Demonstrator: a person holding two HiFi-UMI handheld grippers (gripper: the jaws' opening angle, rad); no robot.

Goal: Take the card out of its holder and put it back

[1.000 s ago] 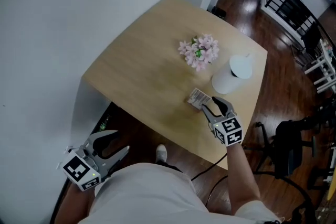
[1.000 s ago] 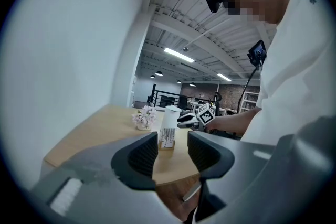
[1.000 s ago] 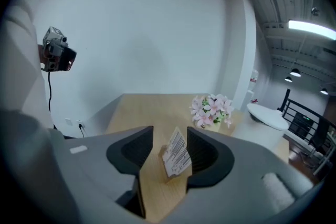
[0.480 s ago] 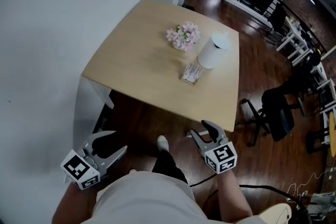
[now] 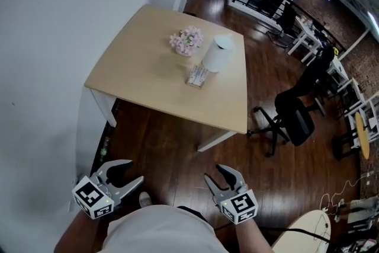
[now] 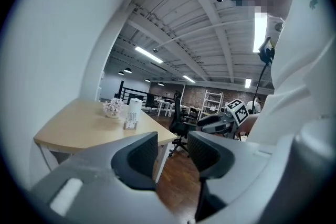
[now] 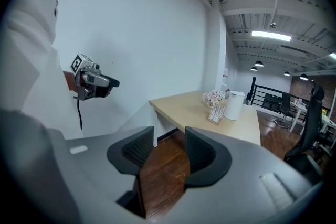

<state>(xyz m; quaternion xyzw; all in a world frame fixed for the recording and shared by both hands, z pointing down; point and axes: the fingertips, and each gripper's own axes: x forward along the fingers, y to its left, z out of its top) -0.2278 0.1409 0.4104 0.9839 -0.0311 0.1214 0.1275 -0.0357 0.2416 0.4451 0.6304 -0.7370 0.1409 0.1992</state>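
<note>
The card stands in its small holder (image 5: 197, 76) on the light wooden table (image 5: 148, 68), far from both grippers. The holder also shows in the left gripper view (image 6: 130, 118) and the right gripper view (image 7: 216, 111). My left gripper (image 5: 128, 172) is low at the left, over the floor by the wall, open and empty (image 6: 172, 147). My right gripper (image 5: 215, 174) hangs open over the dark wood floor, well short of the table, with nothing between its jaws (image 7: 169, 144).
A pot of pink flowers (image 5: 186, 40) and a white cylinder (image 5: 216, 53) stand just behind the holder. A black office chair (image 5: 293, 117) is to the table's right. A white wall (image 5: 47, 38) runs along the left. More desks and a railing lie further back.
The right gripper has pulled away from the card holder and the person has stepped back. The table now lies far off; both grippers hang over the floor.
</note>
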